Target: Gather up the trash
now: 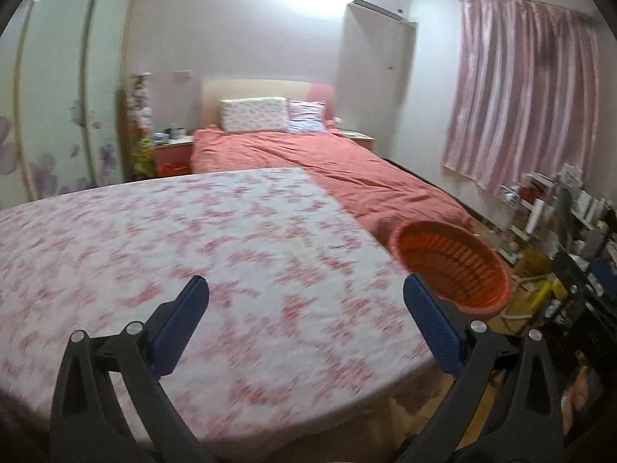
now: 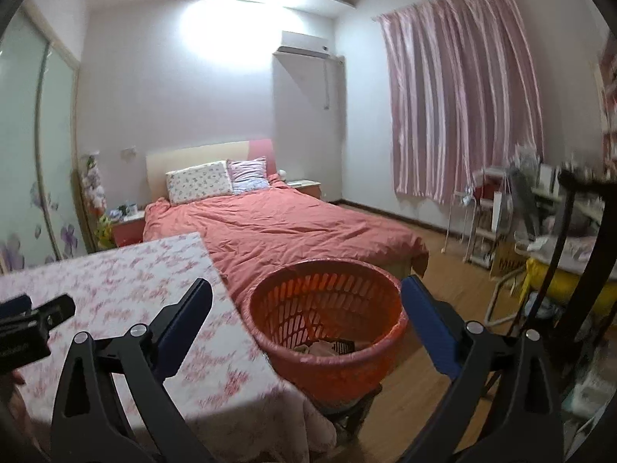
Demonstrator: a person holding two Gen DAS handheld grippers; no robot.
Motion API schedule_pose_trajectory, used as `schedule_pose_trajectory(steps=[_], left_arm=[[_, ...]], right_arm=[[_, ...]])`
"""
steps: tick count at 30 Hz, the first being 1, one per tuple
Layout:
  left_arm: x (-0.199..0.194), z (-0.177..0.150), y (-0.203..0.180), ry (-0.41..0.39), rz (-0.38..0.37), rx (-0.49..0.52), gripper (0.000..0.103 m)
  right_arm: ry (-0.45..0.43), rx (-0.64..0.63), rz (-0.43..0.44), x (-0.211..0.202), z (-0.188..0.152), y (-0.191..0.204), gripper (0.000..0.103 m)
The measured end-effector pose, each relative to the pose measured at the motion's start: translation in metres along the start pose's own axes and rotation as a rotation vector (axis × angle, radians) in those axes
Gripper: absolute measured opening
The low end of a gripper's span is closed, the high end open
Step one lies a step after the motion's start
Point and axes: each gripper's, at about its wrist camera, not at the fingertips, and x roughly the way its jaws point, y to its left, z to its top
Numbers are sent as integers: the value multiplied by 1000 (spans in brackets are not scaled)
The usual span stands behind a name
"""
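An orange plastic basket stands to the right of a table with a pink floral cloth. Some trash pieces lie at its bottom. My right gripper is open and empty, held above the basket's near rim. My left gripper is open and empty over the floral table, with the basket to its right. The left gripper's body also shows at the left edge of the right wrist view. No trash shows on the tabletop.
A bed with a coral cover lies behind the table and basket. Pink curtains hang at the right. Cluttered shelves and a rack stand at the right wall. Wooden floor lies beyond the basket. Glass wardrobe doors are at the left.
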Motion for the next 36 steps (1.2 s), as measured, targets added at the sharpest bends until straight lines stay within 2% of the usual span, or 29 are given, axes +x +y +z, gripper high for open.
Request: schedule_pose_trajectory(steps=[5, 10, 17, 25, 36], left_arm=[[-29, -20, 9, -32, 97, 6, 99], [-43, -32, 17, -40, 156, -22, 99], [-46, -41, 23, -23, 169, -40, 99], [-41, -43, 20, -1, 180, -37, 99], [-34, -48, 7, 25, 168, -19, 99]], right_arm=[[13, -26, -15, -15, -7, 12, 98], [52, -14, -23, -23, -10, 17, 98], [75, -18, -57, -31, -19, 29, 98], [148, -21, -81, -24, -31, 31, 98], [172, -25, -104, -23, -37, 28, 98]])
